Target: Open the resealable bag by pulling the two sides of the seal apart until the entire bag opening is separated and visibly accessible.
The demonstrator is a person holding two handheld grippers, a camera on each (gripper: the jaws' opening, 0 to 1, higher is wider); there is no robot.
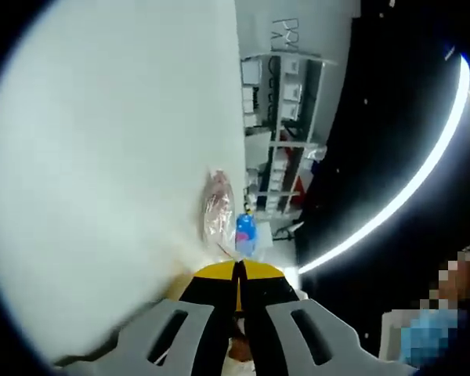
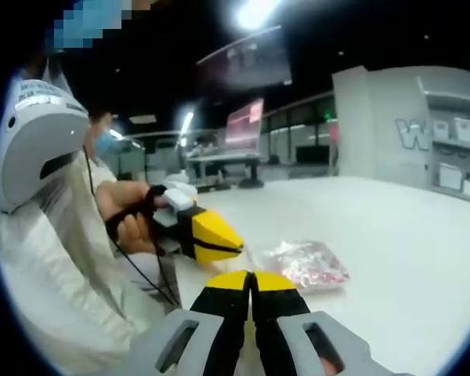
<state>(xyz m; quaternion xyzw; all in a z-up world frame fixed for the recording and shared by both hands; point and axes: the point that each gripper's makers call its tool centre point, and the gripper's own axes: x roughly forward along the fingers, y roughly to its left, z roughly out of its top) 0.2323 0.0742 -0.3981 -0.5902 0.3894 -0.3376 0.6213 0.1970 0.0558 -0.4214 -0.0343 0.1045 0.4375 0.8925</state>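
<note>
Nearest in the right gripper view, the right gripper point(image 2: 251, 283) is seen with its yellow-tipped black fingers point(image 2: 229, 291) pressed together; whether a film edge is pinched between them cannot be told. Just beyond it, toward the clear plastic resealable bag point(image 2: 307, 265), the left gripper point(image 2: 239, 246) is carried by a gloved hand point(image 2: 133, 215), its yellow tips clenched and pointed at the bag's near edge. The bag, filled with small pink and white pieces, is laid flat on the white bench point(image 2: 407, 235), just beside both sets of tips.

In the left gripper view, the left gripper point(image 1: 239, 276) is shown clenched as well, with the bag point(image 1: 218, 211) just past its tips and a thin strip of film reaching toward them; a small blue object point(image 1: 245, 231) is seen beside the bag. Farther beyond the bag, white shelving point(image 1: 286, 133) is visible.

The seal is judged not yet parted. From here, both layers of the mouth could be caught by one gripper, so that the bag would be dragged across the bench instead of opened. A thin pinch could slip off the slick film, and an uneven pull could tip the contents out.

Counted: one bag, two grippers, one bench, one blue object.
</note>
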